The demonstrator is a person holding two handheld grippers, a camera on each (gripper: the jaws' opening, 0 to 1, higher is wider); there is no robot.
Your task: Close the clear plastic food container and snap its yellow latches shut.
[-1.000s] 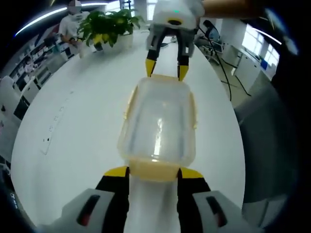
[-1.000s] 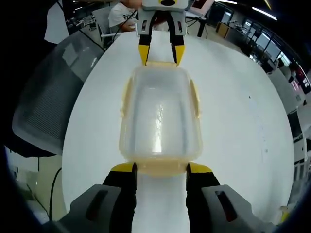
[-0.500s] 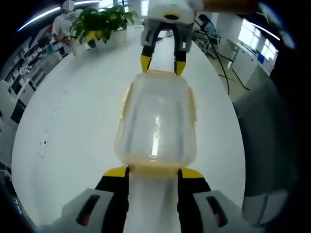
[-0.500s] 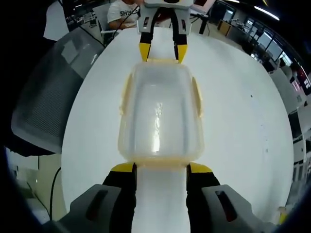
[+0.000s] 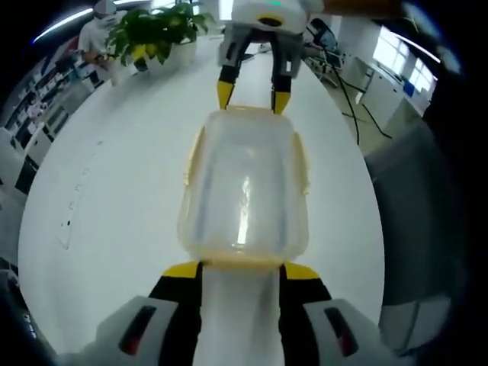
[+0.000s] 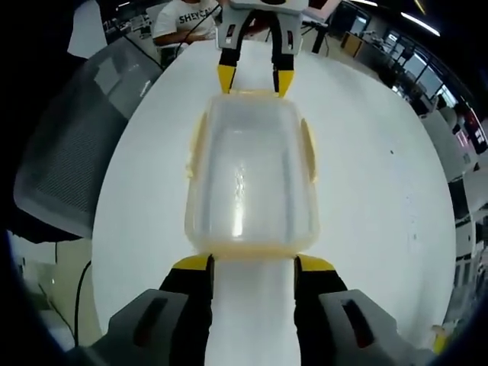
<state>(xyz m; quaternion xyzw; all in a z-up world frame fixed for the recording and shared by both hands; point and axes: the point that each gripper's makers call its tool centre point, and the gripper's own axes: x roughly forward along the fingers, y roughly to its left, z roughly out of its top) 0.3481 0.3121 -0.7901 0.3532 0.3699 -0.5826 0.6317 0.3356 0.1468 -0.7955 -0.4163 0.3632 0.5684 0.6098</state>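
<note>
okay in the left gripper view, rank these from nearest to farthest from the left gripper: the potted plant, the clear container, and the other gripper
1. Clear container: just ahead of the left gripper, its near end latch between the jaw tips.
2. Right gripper: at the container's far end, facing back.
3. Potted plant: far across the white table, upper left.

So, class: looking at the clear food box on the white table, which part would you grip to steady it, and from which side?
Grip the box by its two short ends, coming in level along its length. Yellow latches hang on the long sides, so those should stay free. The left claw and right claw already face each other at opposite ends.
</note>
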